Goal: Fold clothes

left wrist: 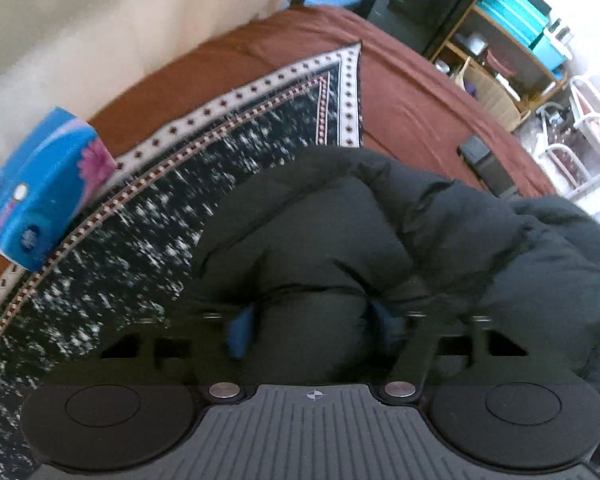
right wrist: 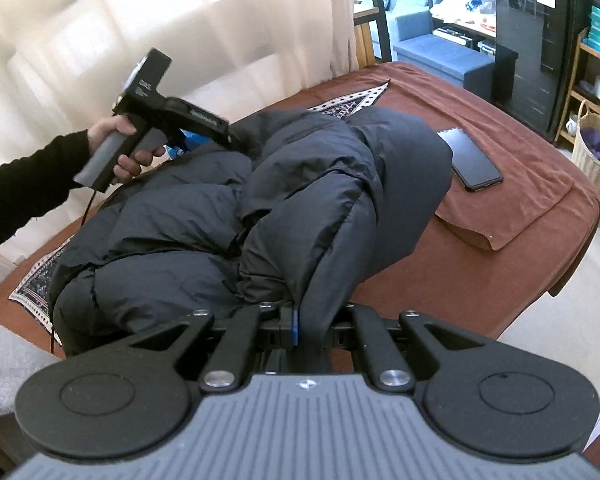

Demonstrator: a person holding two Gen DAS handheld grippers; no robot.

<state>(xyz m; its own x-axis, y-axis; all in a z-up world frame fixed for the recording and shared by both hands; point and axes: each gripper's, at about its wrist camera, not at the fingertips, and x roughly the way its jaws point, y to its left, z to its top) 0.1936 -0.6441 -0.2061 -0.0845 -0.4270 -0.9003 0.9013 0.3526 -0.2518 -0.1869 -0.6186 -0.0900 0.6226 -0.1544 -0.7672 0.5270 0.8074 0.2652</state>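
A puffy black jacket (left wrist: 340,220) lies bunched on a bed, on top of a dark patterned cloth (left wrist: 180,184) with a pale dotted border. My left gripper (left wrist: 310,324) is shut on a thick fold of the jacket, a blue pad (left wrist: 240,332) pressing on each side. In the right wrist view a hand holds that left gripper (right wrist: 236,136) at the jacket's (right wrist: 300,184) far side. My right gripper (right wrist: 306,326) is shut on a thin fold at the jacket's near edge, which rises up out of its jaws.
A reddish-brown cover (right wrist: 460,272) spreads over the bed. A blue tissue pack (left wrist: 40,188) sits at the cloth's left edge. A black phone (right wrist: 470,158) lies right of the jacket. Pale curtains (right wrist: 180,20) hang behind; a wicker basket (right wrist: 596,160) and shelves stand at right.
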